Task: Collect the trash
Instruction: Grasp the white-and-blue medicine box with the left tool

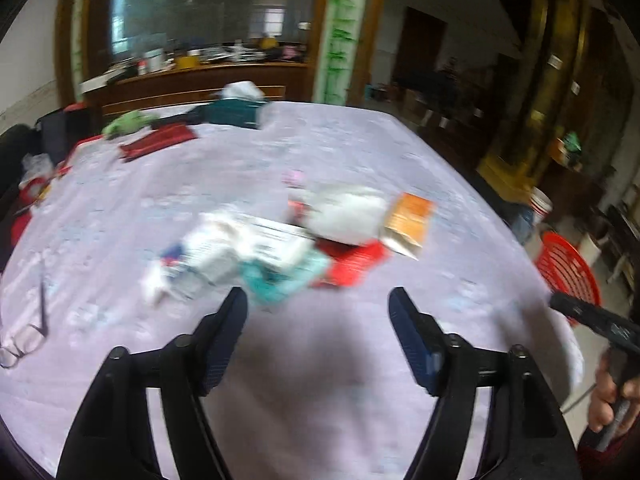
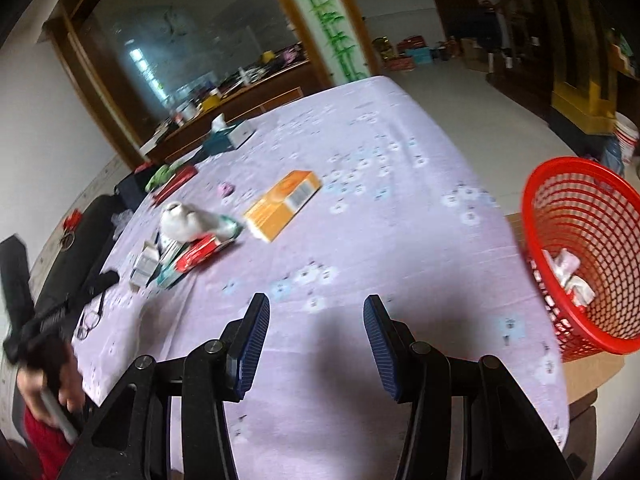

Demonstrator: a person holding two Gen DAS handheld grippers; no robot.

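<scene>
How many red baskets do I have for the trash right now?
1. The red basket stands off the table's right edge, beside the right gripper, with some white scraps already inside. Both grippers are open and empty.

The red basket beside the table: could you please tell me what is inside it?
The red basket holds a few crumpled white scraps. Its lower wall hides the very bottom, so anything there is unseen.

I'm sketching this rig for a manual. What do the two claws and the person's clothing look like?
Both the left claw and the right claw have black angular linkage frames with round pivot bolts, and two fingers faced with dark blue ribbed pads. No cables show. The left hand emerges from a red sleeve.
</scene>
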